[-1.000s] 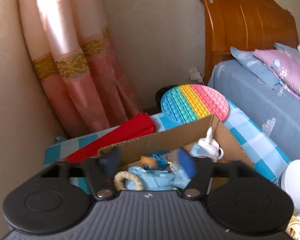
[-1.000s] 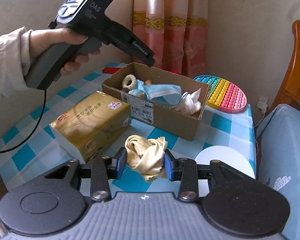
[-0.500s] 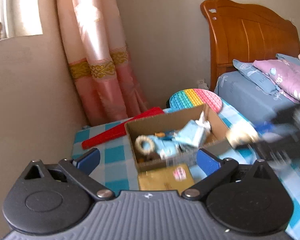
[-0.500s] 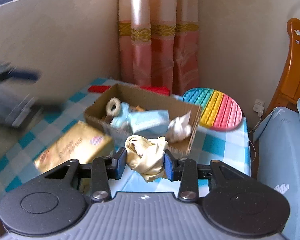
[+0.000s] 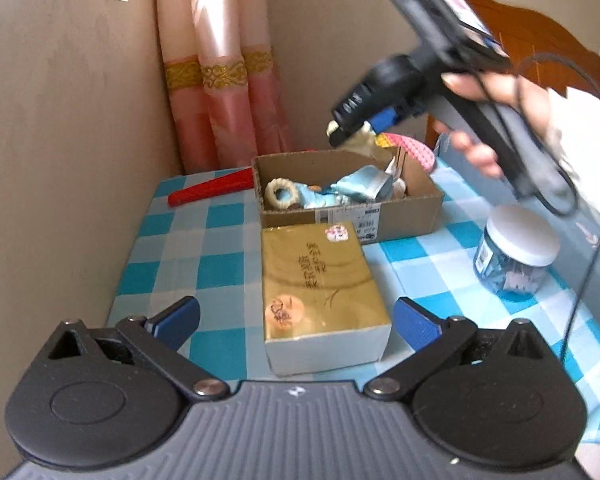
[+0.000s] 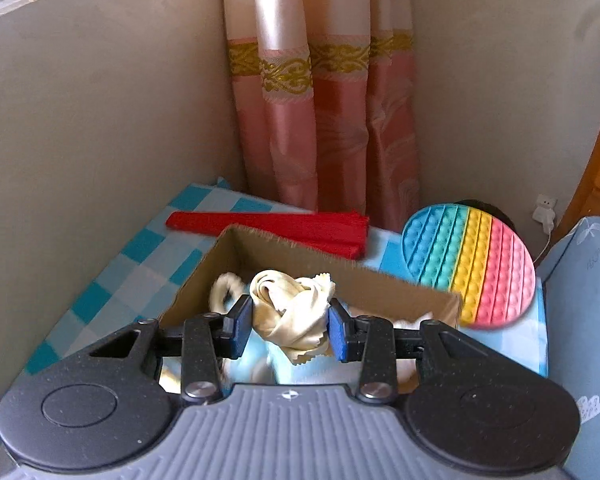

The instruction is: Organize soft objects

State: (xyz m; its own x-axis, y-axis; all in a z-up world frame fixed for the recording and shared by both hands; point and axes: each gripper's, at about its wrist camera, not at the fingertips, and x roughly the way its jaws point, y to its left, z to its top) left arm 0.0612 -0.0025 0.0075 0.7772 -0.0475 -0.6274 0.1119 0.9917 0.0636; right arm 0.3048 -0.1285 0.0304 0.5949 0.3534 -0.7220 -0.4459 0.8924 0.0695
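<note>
My right gripper [image 6: 290, 326] is shut on a crumpled cream cloth [image 6: 292, 308] and holds it over the open cardboard box [image 6: 284, 258]. In the left wrist view that gripper [image 5: 360, 132] hangs above the box [image 5: 400, 210], which holds a cream ring [image 5: 281, 196], a light blue cloth [image 5: 356, 186] and a white soft item. My left gripper [image 5: 296, 320] is open and empty, low over the near end of a gold tissue pack [image 5: 320, 280], well back from the box.
A red folded fan [image 6: 268, 224] lies behind the box by the pink curtain [image 6: 320, 120]. A rainbow pop mat [image 6: 470, 268] stands at the box's right. A white-lidded jar [image 5: 516, 248] stands right of the tissue pack. A wall bounds the checked table [image 5: 188, 248] on the left; a bed lies to the right.
My right gripper has carried the cream cloth forward from the table's front to above the box. My left gripper has pulled back from the box and opened wide.
</note>
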